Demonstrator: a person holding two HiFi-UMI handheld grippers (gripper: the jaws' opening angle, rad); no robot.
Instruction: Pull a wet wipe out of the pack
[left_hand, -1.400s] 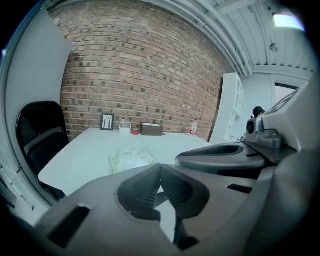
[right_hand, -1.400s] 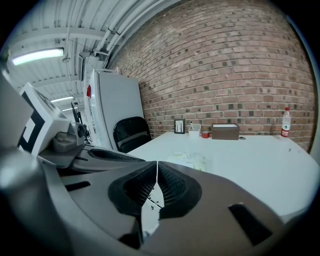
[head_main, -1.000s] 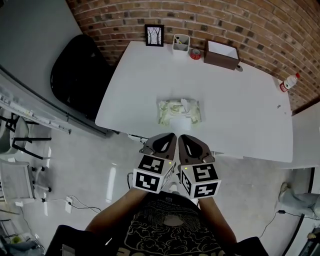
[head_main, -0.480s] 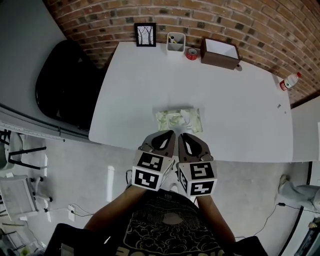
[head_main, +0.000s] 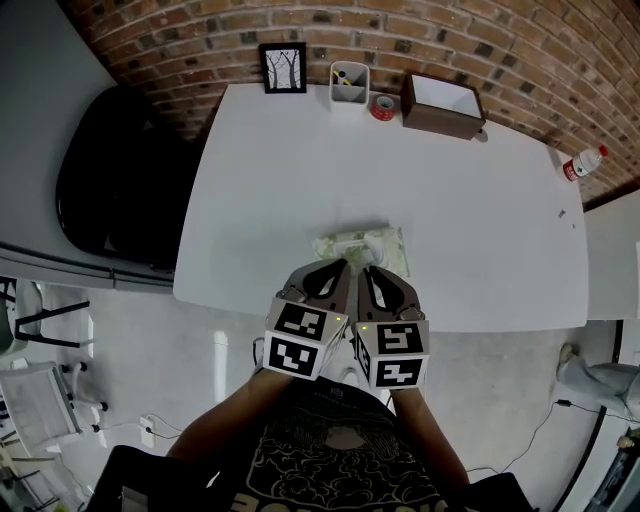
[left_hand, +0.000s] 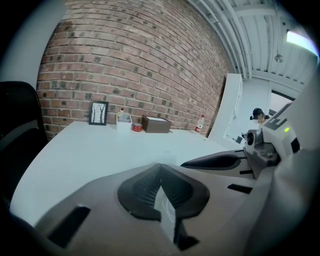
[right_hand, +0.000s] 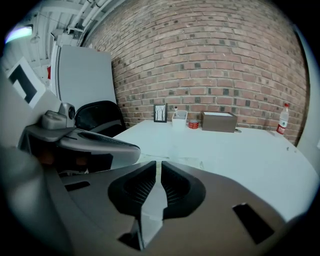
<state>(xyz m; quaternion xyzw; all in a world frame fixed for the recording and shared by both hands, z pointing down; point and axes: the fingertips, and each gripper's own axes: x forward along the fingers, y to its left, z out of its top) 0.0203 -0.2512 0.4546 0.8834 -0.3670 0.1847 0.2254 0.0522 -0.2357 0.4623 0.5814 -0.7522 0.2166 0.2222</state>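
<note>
- Wet wipe pack (head_main: 347, 242) is lying flat on the white tabletop (head_main: 300, 170), lower middle of the head view and close to the near edge. It has a greenish patterned wrapper with a bit of white sticking up near the top. Can't say whether that's a wipe or the flap.
- Left gripper (left_hand: 159, 167): fingers (left_hand: 141, 189) pressed together, tips meeting in a point, nothing between them.
- Right gripper (right_hand: 159, 167): fingers (right_hand: 138, 189) pretty much together too, just a hairline slit between them and nothing in it.
- Both grippers are held side by side at lower centre of the head view. Their tips point at the pack and overlap its near edge in the frame. Whether either one is actually touching the pack, I can't tell.
- The person's forearms (head_main: 235, 415) come up from the bottom of the frame behind the marker cubes.
- Along the far edge of the tabletop, against the brick wall (head_main: 450, 40), left to right: a small framed picture of trees (head_main: 283, 68), a white pen holder (head_main: 347, 82), a red tape roll (head_main: 382, 106) and an open brown box (head_main: 442, 105).
- Plastic bottle (head_main: 583, 163) with a red cap is by the tabletop's far right corner, upper right of the head view, well apart from the pack.
- Black chair (head_main: 110, 180) is at upper left, off the tabletop's left side.
</note>
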